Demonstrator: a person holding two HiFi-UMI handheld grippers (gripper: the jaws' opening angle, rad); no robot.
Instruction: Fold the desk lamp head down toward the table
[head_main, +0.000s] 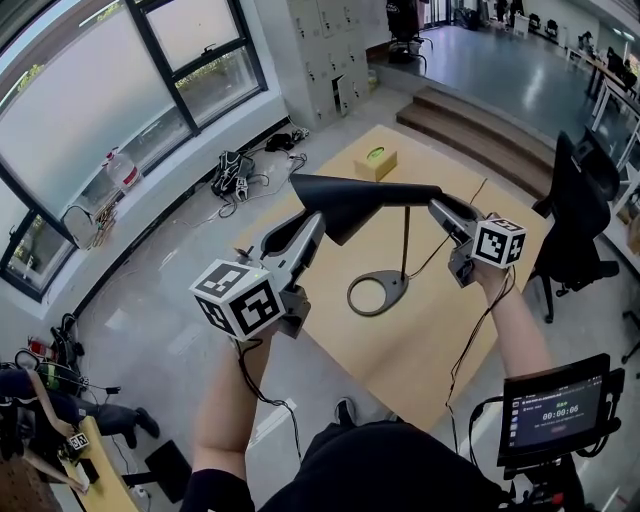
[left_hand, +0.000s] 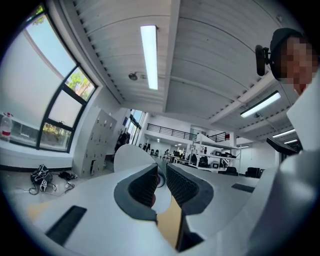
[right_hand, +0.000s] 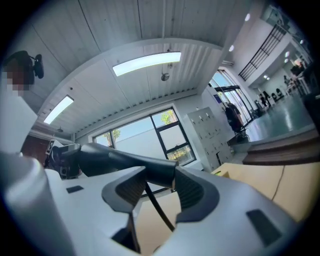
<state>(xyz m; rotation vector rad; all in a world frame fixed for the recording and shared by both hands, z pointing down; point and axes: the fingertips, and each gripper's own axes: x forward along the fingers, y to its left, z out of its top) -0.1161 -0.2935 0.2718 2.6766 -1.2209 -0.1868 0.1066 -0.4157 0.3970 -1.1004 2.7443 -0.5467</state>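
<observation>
A black desk lamp stands on the wooden table (head_main: 440, 335): ring base (head_main: 377, 294), thin stem (head_main: 406, 240), and a cone-shaped lamp head (head_main: 362, 199) lying about level above it. My left gripper (head_main: 318, 222) is at the head's wide end, shut on the thin rim of the shade, whose white inside (left_hand: 131, 159) shows beside the left gripper's (left_hand: 162, 177) pads. My right gripper (head_main: 438, 210) is at the narrow end. In the right gripper view the black lamp head (right_hand: 125, 160) sits between the right gripper's (right_hand: 159, 185) wide-set pads, which are shut on it, and the stem (right_hand: 157, 210) runs down below.
A small yellow box (head_main: 376, 162) lies at the table's far end. A black office chair (head_main: 580, 215) stands to the right, a screen on a stand (head_main: 557, 408) at the near right. Cables and gear (head_main: 235, 175) lie on the floor by the window wall.
</observation>
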